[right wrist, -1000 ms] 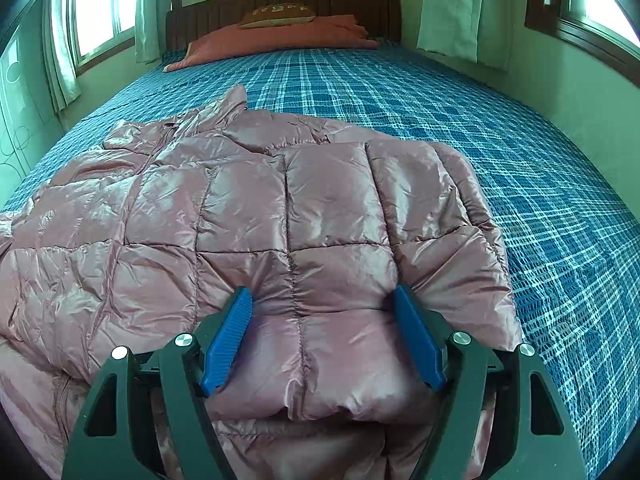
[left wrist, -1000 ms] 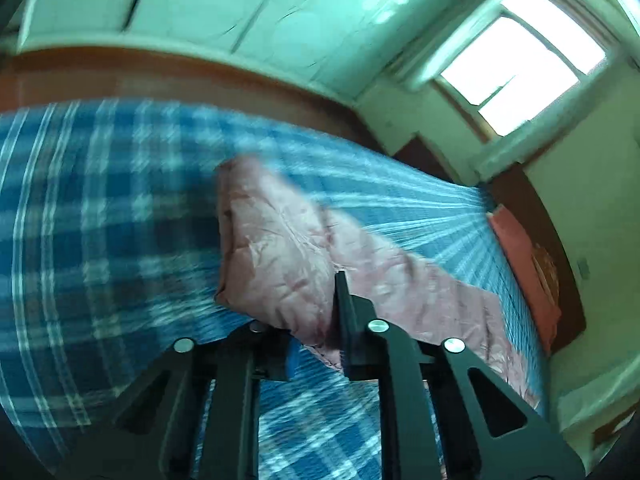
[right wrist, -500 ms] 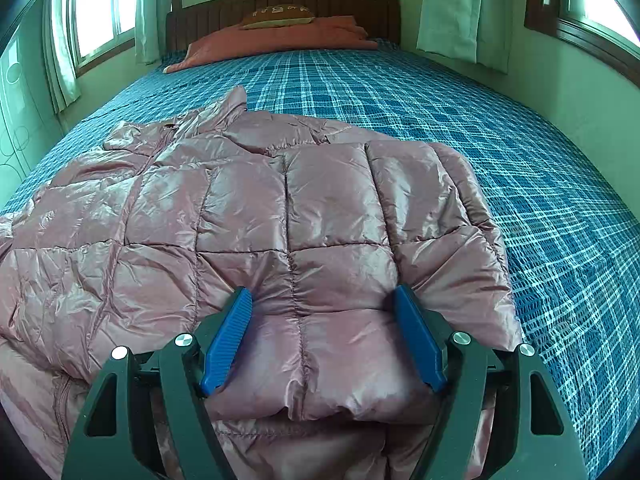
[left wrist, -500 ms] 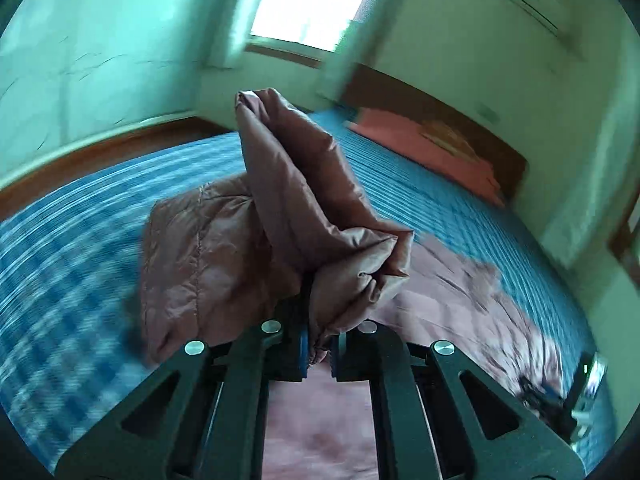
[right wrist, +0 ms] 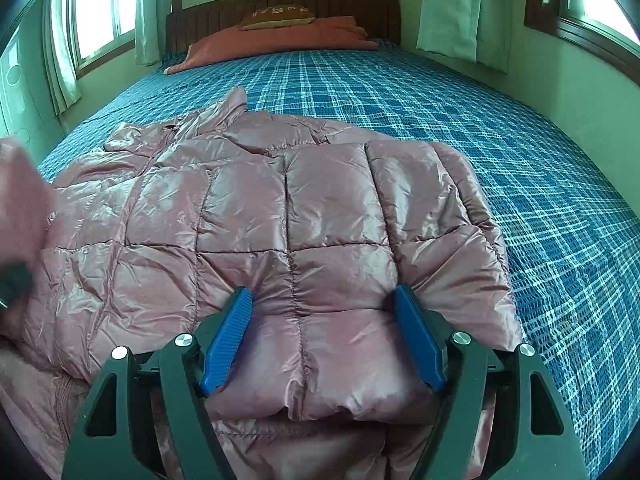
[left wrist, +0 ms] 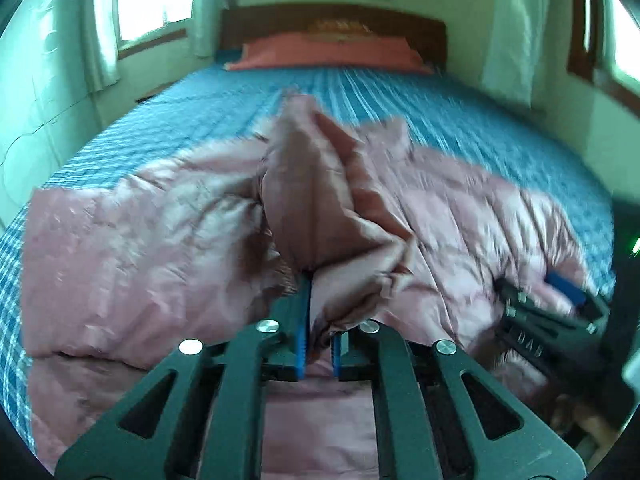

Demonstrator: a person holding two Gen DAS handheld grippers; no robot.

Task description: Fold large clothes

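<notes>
A pink quilted puffer jacket (right wrist: 328, 216) lies spread on the blue plaid bed (right wrist: 520, 128). My left gripper (left wrist: 320, 320) is shut on a bunched fold of the jacket (left wrist: 316, 200), probably a sleeve, and holds it raised over the jacket's body. My right gripper (right wrist: 324, 316) is open, its blue pads pressed down on the folded right side of the jacket near the hem. The right gripper also shows in the left wrist view (left wrist: 552, 304) at the right. The raised fold appears blurred at the left edge of the right wrist view (right wrist: 20, 200).
An orange pillow (right wrist: 280, 40) and a brown cushion (right wrist: 276, 16) lie against the dark wooden headboard (right wrist: 360, 8). Walls with curtained windows (right wrist: 100, 8) stand to the left and right of the bed. Bare blue bedcover stretches beyond and right of the jacket.
My left gripper has swung round with the held fold, from facing across the bed to facing the headboard, bringing the fold over the jacket's body. My right gripper has stayed still.
</notes>
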